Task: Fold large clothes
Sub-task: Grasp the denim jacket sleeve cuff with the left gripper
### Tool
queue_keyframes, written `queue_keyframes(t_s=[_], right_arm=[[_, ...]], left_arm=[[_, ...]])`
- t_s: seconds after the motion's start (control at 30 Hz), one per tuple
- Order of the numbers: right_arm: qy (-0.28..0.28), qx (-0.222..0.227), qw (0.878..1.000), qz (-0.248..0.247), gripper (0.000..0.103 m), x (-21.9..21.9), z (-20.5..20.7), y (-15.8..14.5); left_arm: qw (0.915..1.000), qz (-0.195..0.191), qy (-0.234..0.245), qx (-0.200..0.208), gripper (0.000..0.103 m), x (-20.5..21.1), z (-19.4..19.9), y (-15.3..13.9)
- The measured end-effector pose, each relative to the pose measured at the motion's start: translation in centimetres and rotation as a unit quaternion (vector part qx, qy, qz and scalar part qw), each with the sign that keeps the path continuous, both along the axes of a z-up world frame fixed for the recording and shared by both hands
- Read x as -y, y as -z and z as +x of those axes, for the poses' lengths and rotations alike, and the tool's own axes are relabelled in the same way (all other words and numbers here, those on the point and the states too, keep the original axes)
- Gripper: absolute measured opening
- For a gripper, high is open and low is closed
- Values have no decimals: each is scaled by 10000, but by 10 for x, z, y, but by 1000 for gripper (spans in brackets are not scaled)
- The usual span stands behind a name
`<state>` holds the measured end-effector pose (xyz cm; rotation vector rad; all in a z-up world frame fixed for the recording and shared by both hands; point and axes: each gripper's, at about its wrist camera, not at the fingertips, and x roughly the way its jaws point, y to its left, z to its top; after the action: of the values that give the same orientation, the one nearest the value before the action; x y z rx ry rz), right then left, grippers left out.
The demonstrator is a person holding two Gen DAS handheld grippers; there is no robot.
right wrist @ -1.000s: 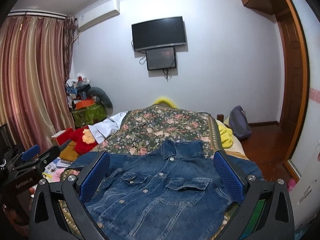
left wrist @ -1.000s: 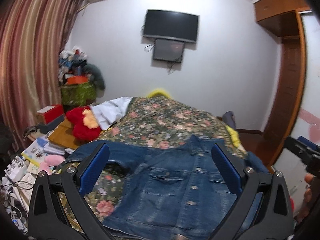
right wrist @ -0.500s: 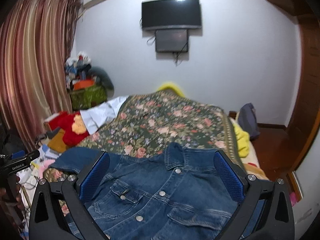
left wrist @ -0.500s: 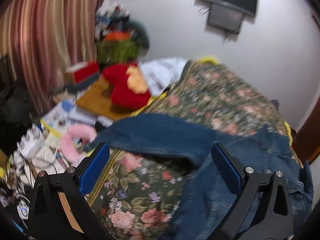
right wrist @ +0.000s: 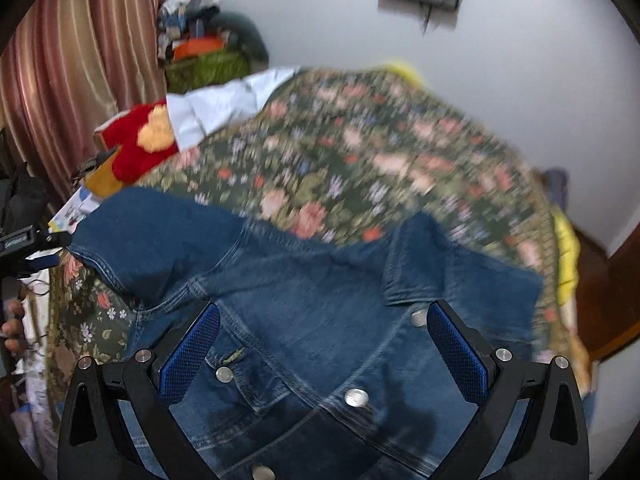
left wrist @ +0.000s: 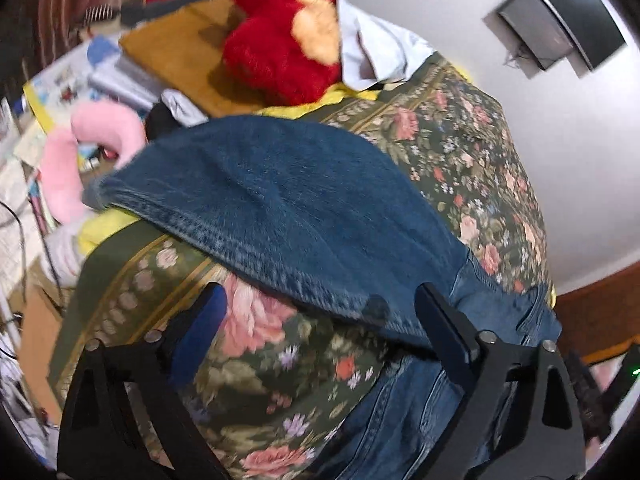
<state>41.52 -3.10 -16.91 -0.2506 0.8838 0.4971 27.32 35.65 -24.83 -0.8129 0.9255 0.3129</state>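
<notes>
A blue denim jacket [right wrist: 304, 280] lies front up, buttons showing, on a floral bedspread [right wrist: 360, 152]. Its left sleeve [left wrist: 280, 200] stretches out toward the bed's left edge. My left gripper [left wrist: 320, 292] hangs tilted just above the sleeve's seamed lower edge. Its jaws are wide and closing; the seam runs across the gap and neither pad presses on it. My right gripper [right wrist: 323, 310] stands open over the jacket's chest below the collar [right wrist: 416, 264], with nothing gripped. In the right wrist view, the left gripper's body sits at the far left.
A red plush toy [left wrist: 276, 48], a white cloth [left wrist: 376, 52] and a pink neck pillow [left wrist: 80, 148] lie by the bed's left side among papers and cables. A striped curtain [right wrist: 80, 60] hangs at the left. A yellow blanket [right wrist: 566, 256] lines the bed's right edge.
Both grippers have dropped toward the bed. The left one swung left and rolled, from over the jacket's front to its left sleeve. The right one came closer over the chest and collar.
</notes>
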Motion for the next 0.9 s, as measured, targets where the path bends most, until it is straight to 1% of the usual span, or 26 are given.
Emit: queue_keyframes(t_s=[0.1, 0.17, 0.2, 0.27, 0.33, 0.37, 0.4, 0.43, 0.47, 0.53, 0.6, 0.63, 0.7, 0.73, 0.77, 0.8, 0.9], right_arm=[[-53, -629, 9979, 113, 103, -7, 22, 23], [-90, -1039, 9943, 211, 103, -13, 35, 36], [-121, -1203, 9923, 256, 103, -16, 37, 41], [-224, -1555, 9872, 277, 103, -26, 46, 52], [-376, -1764, 9833, 226, 103, -39, 49, 61], [-493, -1848, 9814, 163, 103, -48, 49, 66], [-562, -1895, 9802, 115, 103, -54, 49, 69], [-636, -1944, 9788, 53, 103, -61, 48, 73], [-714, -2008, 9770, -4, 103, -67, 47, 78], [-849, -2169, 9724, -92, 103, -77, 45, 86], [-907, -2333, 9679, -203, 103, -85, 43, 95], [-921, -2400, 9661, -248, 103, -87, 42, 98], [-959, -2480, 9635, -317, 103, -90, 38, 100], [-971, -2469, 9636, -323, 103, -90, 37, 98], [-971, -2441, 9643, -317, 103, -89, 35, 95], [-966, -2397, 9655, -302, 103, -86, 34, 91], [-903, -2193, 9713, -172, 103, -73, 30, 69]], left_arm=[[9999, -98, -113, -24, 88, -10, 9, 9], [9998, 143, -159, -53, 78, -13, 16, 8], [9992, 347, -143, -100, 74, -15, 18, 7], [9971, 696, -145, -269, 51, -16, 24, 7], [9928, 1105, -89, -453, 43, -14, 30, 6], [9911, 1249, -51, -459, 36, -13, 31, 4], [9866, 1555, 19, -494, 32, -10, 34, -1], [9810, 1862, 65, -544, 24, -5, 37, -6], [9769, 2059, 99, -559, 23, -3, 39, -9], [9641, 2599, 196, -516, 21, 7, 43, -24], [9550, 2933, 236, -381, 19, 14, 46, -41], [9498, 3106, 278, -248, 19, 20, 47, -53], [9421, 3329, 395, -37, 18, 32, 52, -73], [9361, 3478, 503, 135, 18, 43, 56, -88], [9335, 3533, 565, 234, 17, 49, 57, -94], [9291, 3601, 717, 439, 17, 63, 59, -108], [9204, 3678, 1084, 758, 17, 96, 65, -130]])
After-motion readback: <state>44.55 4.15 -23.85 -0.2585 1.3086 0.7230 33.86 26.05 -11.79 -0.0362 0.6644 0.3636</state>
